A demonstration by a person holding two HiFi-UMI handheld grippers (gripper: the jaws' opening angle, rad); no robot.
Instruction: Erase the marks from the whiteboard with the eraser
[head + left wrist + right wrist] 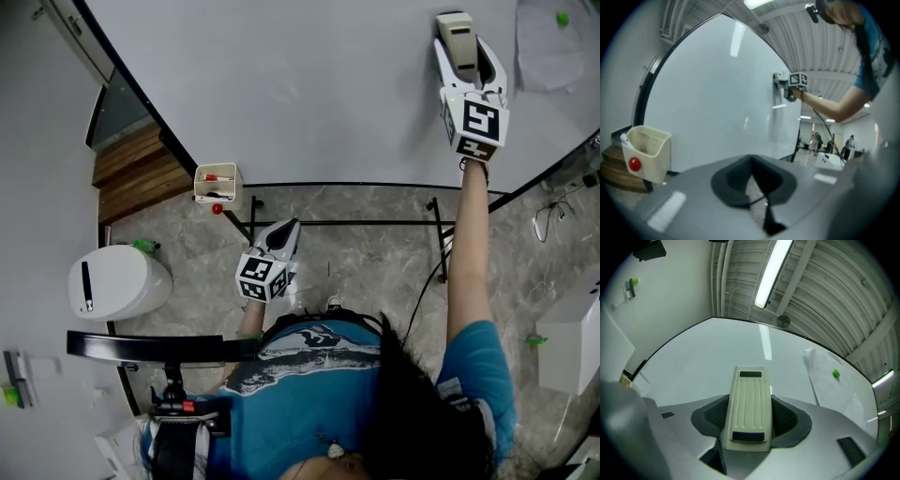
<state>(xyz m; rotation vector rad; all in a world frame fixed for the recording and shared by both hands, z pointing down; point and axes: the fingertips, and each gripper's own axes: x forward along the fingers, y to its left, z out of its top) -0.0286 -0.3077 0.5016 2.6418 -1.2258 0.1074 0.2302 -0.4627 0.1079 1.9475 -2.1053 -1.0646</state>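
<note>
The whiteboard (pixel 319 84) fills the top of the head view, and I see no marks on its bare surface. My right gripper (pixel 466 58) is raised at its upper right, shut on a beige ribbed eraser (pixel 458 37) that lies against the board. In the right gripper view the eraser (pixel 749 399) sits lengthwise between the jaws, over the board (pixel 708 357). My left gripper (pixel 284 234) hangs low by my torso, shut and holding nothing. In its own view the left gripper (pixel 757 180) points at the board (pixel 717 93), and the right gripper (pixel 787 86) shows far off.
A cream holder (pixel 217 182) (pixel 647 150) with a red round piece (pixel 217 208) below it hangs at the board's lower left edge. A paper sheet with a green magnet (pixel 562 18) (pixel 836 374) is at the board's right. Board stand bars (pixel 347 222), a white bin (pixel 117 279) and wooden steps (pixel 141 173) are below.
</note>
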